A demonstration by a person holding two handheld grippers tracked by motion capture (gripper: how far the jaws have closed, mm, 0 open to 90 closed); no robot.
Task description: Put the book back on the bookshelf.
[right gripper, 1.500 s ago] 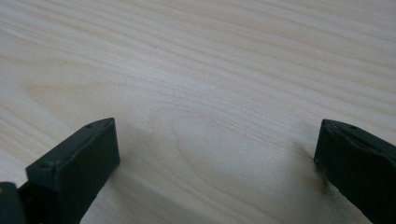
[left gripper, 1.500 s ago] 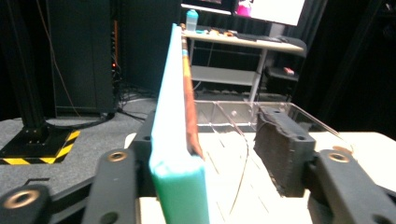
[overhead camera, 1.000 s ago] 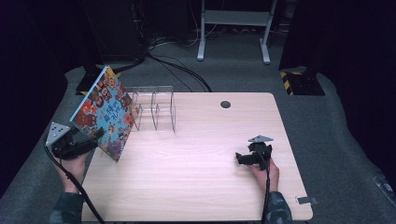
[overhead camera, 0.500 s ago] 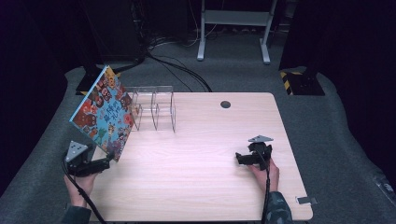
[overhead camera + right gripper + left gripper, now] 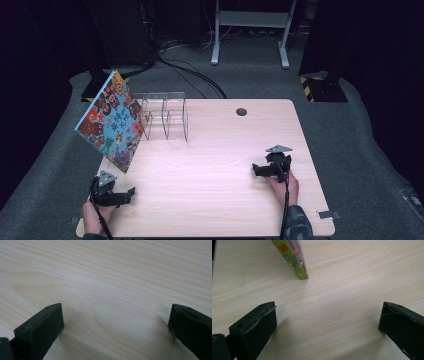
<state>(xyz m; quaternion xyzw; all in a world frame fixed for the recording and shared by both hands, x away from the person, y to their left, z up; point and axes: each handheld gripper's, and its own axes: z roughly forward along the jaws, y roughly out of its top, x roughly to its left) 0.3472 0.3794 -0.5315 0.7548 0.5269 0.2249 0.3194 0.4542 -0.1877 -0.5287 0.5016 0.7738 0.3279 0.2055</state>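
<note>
Letting go of the book point(image 5: 111, 121) — my left gripper point(image 5: 131, 191) has dropped from its lower edge to the table point(image 5: 220, 170), jaws just opened wide, nothing between them. Book now leans on the clear rack point(image 5: 165, 117), bottom corner on the tabletop. Right gripper point(image 5: 255, 170) open, idle — placement looks done.

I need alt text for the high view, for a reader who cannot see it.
A colourful picture book leans against a clear plastic rack on a light wooden table. The left gripper and the right gripper rest near the front edge, empty.
</note>
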